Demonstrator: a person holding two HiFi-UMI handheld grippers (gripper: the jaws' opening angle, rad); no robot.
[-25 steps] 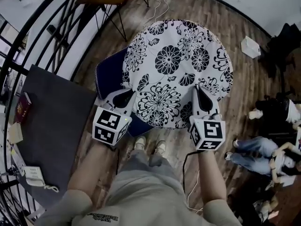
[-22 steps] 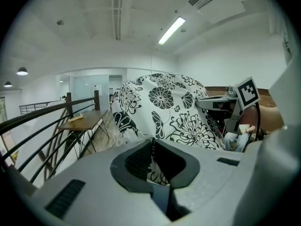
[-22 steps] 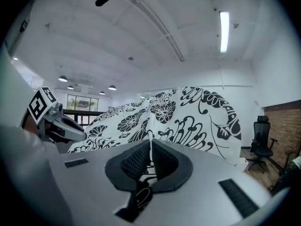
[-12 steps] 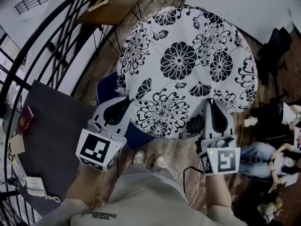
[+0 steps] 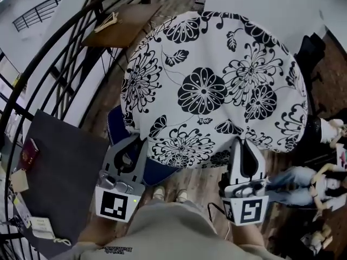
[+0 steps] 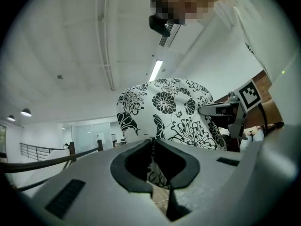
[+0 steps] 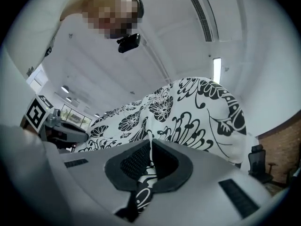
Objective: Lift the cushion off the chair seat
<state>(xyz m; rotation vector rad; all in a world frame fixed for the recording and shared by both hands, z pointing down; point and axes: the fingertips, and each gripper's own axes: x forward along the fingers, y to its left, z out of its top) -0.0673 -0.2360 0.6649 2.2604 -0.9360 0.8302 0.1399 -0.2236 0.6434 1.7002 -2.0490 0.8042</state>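
Observation:
A round white cushion point(image 5: 211, 85) with black flower print hangs in the air, tilted up toward me, well above the blue chair seat point(image 5: 116, 129). My left gripper point(image 5: 135, 141) is shut on the cushion's near left edge. My right gripper point(image 5: 245, 144) is shut on its near right edge. In the left gripper view the cushion point(image 6: 164, 112) rises past the closed jaws, and the right gripper point(image 6: 221, 109) shows beside it. The right gripper view shows the printed fabric point(image 7: 188, 117) pinched between the pads.
A black metal railing point(image 5: 59, 64) curves along the left. A dark grey table point(image 5: 54, 167) holds a red booklet point(image 5: 28, 154). A wooden side table point(image 5: 122, 23) stands beyond the chair. Black office chair point(image 5: 312, 53) and clutter at right on the wooden floor.
Both grippers have raised the cushion toward the camera; it now looks larger and covers most of the blue seat. The grippers have dropped lower in the head view.

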